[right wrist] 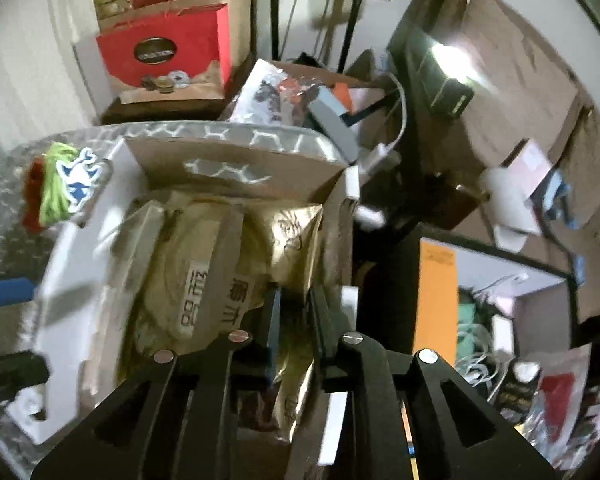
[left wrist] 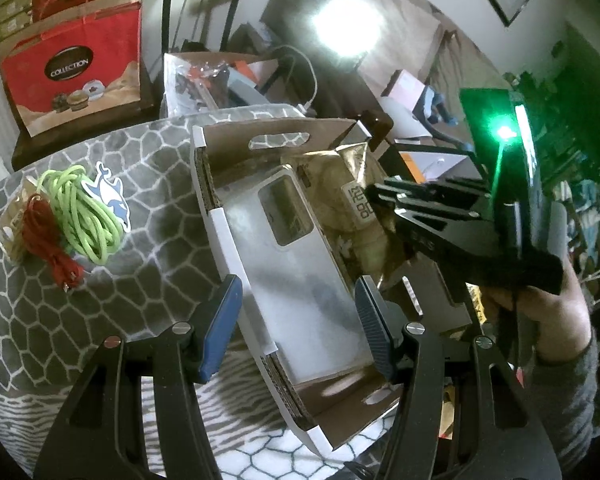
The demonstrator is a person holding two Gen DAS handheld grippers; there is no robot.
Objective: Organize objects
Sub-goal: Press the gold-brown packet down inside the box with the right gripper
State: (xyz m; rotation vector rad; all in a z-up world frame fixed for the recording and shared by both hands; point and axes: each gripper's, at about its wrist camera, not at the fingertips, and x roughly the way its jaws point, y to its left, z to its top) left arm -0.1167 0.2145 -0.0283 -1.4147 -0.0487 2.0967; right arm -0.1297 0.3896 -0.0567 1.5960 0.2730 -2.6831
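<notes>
A cardboard box (left wrist: 220, 136) with white edges sits on the grey patterned table. In it lie a white flat package (left wrist: 300, 264) with a window and a gold snack bag (left wrist: 360, 200). My left gripper (left wrist: 296, 320) is open above the white package, its fingers either side of it. My right gripper (right wrist: 294, 328) is inside the box, shut on the edge of the gold snack bag (right wrist: 292, 232); it shows as a black tool (left wrist: 440, 220) in the left wrist view. A green cord (left wrist: 84, 216), a red cord (left wrist: 48, 236) and a dolphin sticker (left wrist: 112, 196) lie left of the box.
A red paper bag (left wrist: 72, 64) stands on a dark stand behind the table. A box of clutter (left wrist: 220, 76) sits behind the table. In the right wrist view an open box with an orange flap (right wrist: 436, 296) lies to the right, and a lit lamp (right wrist: 448, 56) stands beyond.
</notes>
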